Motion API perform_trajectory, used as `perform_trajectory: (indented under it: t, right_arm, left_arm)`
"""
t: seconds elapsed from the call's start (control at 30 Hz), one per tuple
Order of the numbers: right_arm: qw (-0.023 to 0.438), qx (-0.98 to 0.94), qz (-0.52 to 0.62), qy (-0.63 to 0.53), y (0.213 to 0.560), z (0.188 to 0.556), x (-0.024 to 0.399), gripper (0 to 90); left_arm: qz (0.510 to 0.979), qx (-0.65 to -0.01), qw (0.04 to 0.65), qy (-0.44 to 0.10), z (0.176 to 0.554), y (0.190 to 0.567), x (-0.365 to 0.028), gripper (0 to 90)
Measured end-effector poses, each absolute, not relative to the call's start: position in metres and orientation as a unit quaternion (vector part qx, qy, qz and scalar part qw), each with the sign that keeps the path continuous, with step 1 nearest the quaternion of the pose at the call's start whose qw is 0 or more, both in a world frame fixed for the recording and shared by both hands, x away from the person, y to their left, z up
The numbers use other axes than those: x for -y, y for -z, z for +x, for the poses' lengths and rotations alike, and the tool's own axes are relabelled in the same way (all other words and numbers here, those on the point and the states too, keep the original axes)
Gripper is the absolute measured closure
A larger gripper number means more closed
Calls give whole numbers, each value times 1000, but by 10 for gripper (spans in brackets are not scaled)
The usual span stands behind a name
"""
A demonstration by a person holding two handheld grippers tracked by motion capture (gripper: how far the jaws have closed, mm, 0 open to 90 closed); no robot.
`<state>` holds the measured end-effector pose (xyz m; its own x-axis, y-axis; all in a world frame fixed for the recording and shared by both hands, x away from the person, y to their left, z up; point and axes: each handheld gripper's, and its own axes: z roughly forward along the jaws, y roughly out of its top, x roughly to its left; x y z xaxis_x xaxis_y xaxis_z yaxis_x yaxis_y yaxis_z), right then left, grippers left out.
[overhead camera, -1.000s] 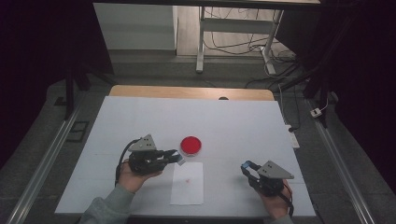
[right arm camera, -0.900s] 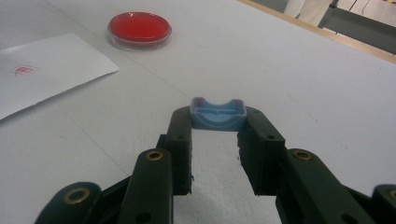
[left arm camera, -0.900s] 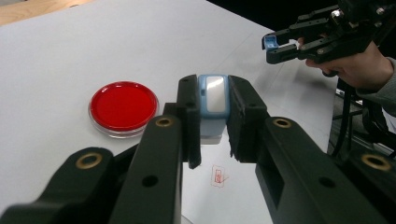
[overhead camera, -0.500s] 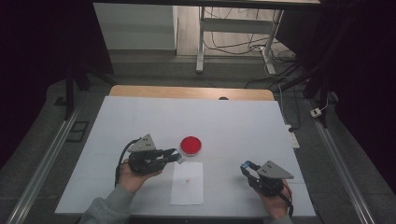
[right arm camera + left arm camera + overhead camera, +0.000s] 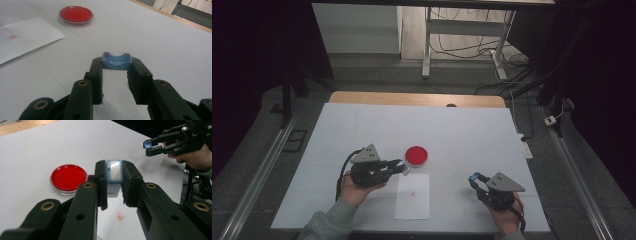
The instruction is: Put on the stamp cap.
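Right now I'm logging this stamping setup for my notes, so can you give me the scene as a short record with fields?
left gripper: shut on a blue stamp, held above the paper
right gripper: shut on a blue cap
red ink pad: round, open, beyond the paper
paper: flat on the table, small red mark on it

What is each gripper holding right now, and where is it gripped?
Left gripper clamps a blue stamp by its sides; right gripper clamps a blue cap by its ends.
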<state>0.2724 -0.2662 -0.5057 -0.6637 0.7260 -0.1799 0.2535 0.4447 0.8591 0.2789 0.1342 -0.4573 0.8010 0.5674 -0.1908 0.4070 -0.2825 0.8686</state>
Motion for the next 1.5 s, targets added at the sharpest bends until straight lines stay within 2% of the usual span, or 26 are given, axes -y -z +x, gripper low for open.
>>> perform_trajectory:
  t: [1.5]
  right_arm:
    - [253, -821, 268, -436, 512, 271, 228, 654]
  left_arm:
    - [798, -303, 516, -71, 279, 462, -128, 758]
